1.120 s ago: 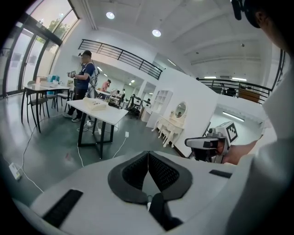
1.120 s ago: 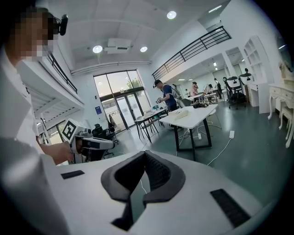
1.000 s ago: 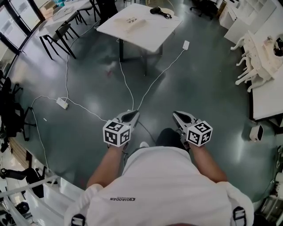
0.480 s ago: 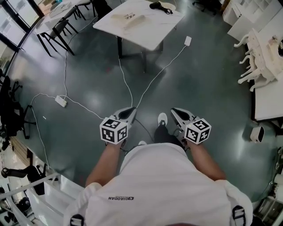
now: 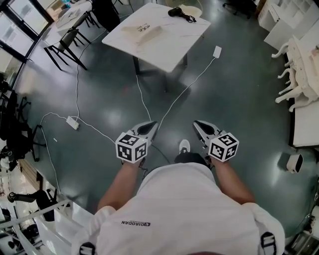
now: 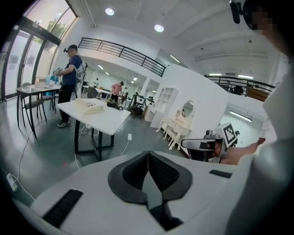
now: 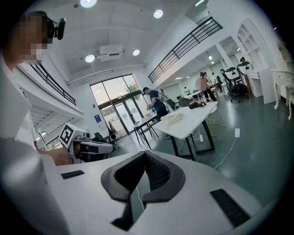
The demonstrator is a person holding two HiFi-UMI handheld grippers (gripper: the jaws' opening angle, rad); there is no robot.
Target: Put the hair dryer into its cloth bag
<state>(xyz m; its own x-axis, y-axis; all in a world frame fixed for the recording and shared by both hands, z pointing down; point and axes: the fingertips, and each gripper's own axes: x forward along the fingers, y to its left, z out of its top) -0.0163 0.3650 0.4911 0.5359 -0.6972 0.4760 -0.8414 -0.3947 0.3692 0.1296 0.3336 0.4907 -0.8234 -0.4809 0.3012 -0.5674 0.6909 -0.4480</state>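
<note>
Grippers come first, held side by side in front of the person's white shirt (image 5: 184,209), both over the floor (image 5: 239,99). The left gripper (image 5: 151,125) has its fingers (image 6: 133,172) clenched pad to pad, with nothing between them. The right gripper (image 7: 144,153) has its fingers (image 7: 158,172) clenched likewise and is also empty. Both point ahead, toward the desk (image 5: 169,47).

A white shoe (image 5: 184,146) shows on the floor between the two. Beyond it, white cables (image 5: 174,97) run across the grey-green floor. A power strip (image 5: 73,122) lies at the left, and a white adapter (image 5: 217,51) lies just beside the desk.

The white desk stands well apart from both grippers. On it the beige cloth bag (image 5: 142,32) lies flat toward the left side. The black hair dryer (image 5: 175,12) lies with its cord at the far edge — apart from the bag, not in it.

Dark chairs (image 5: 70,40) and a second desk (image 5: 70,15) stand further left, and white carved furniture (image 5: 299,69) stands at the right. The left gripper view shows another person (image 6: 71,82) standing by that second desk.
</note>
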